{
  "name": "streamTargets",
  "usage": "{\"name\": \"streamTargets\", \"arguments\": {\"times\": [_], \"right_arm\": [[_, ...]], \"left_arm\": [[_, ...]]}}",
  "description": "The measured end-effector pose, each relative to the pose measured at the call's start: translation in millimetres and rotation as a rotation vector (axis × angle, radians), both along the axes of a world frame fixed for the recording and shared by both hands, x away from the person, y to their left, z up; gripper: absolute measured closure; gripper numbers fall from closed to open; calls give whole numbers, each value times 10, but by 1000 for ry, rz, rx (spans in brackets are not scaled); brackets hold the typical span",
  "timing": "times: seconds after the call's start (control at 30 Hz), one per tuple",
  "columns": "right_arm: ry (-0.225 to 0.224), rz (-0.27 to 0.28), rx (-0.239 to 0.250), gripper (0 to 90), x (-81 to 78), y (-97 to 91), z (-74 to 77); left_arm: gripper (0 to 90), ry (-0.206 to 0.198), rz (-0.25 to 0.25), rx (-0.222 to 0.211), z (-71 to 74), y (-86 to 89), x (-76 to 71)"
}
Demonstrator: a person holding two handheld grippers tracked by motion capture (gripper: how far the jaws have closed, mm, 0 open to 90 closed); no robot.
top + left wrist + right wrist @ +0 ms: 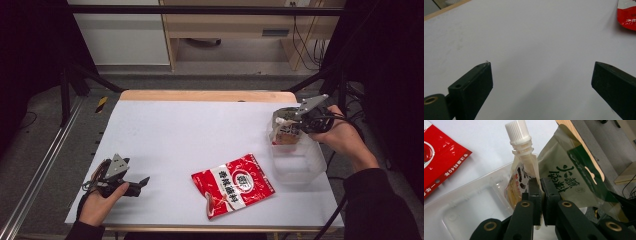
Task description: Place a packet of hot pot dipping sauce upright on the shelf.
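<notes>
The spouted pouch (520,178) hangs pinched in the right gripper (541,192), its white cap uppermost, just over the far end of the clear tray (300,165) at the table's right edge. The jaws are nearly together, clamped on the pouch's upper edge just below the spout. A second, green-printed pouch (571,180) seems to sit in the same pinch or pressed against it; which of the two I cannot tell.

The grip is thin and high on a slippery film, so the pouch's weight hangs below it. I judge it could slide out early and land half on the tray's rim, or tip outside toward the table edge. If the green pouch is caught too, opening the jaws may drop both at once, or drag one askew. The tray looks light and stands close to the edge; a bump from the gripper or a heavy drop could shove it off.

The red sachet (233,185) lies flat on the white table (175,135) near the tray, apart from it and clear of the drop. The left gripper (142,182) rests low at the table's left with its jaws wide and nothing between them, too far off to steady the tray.
</notes>
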State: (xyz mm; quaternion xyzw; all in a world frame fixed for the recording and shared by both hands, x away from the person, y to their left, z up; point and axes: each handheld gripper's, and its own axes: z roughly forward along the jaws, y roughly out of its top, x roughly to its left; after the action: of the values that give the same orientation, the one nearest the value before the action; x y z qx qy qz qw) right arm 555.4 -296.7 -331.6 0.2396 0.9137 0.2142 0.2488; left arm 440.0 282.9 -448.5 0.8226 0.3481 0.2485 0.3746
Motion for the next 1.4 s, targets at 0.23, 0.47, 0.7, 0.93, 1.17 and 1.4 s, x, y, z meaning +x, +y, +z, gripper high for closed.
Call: {"name": "streamTargets", "arguments": {"times": [0.23,0.47,0.7,0.93,1.17,1.4], "right_arm": [[15,-14,19,873,30,0,-46],[29,-32,32,841,43,-30,-51],[-7,-89,70,564,12,-31,0],[-67,-105,91,418,-143,-14,157],[-145,-110,126,298,-372,69,382],[-196,-95,150,199,-637,279,544]], "left_arm": [[33,0,-2,0,2,-2,-2],[33,0,-2,0,5,2,-3],[33,0,-3,0,3,-2,-2],[33,1,-5,-1,3,-12,-5],[34,7,-11,7,4,-29,-11],[34,5,-21,9,1,-61,-17]]}}
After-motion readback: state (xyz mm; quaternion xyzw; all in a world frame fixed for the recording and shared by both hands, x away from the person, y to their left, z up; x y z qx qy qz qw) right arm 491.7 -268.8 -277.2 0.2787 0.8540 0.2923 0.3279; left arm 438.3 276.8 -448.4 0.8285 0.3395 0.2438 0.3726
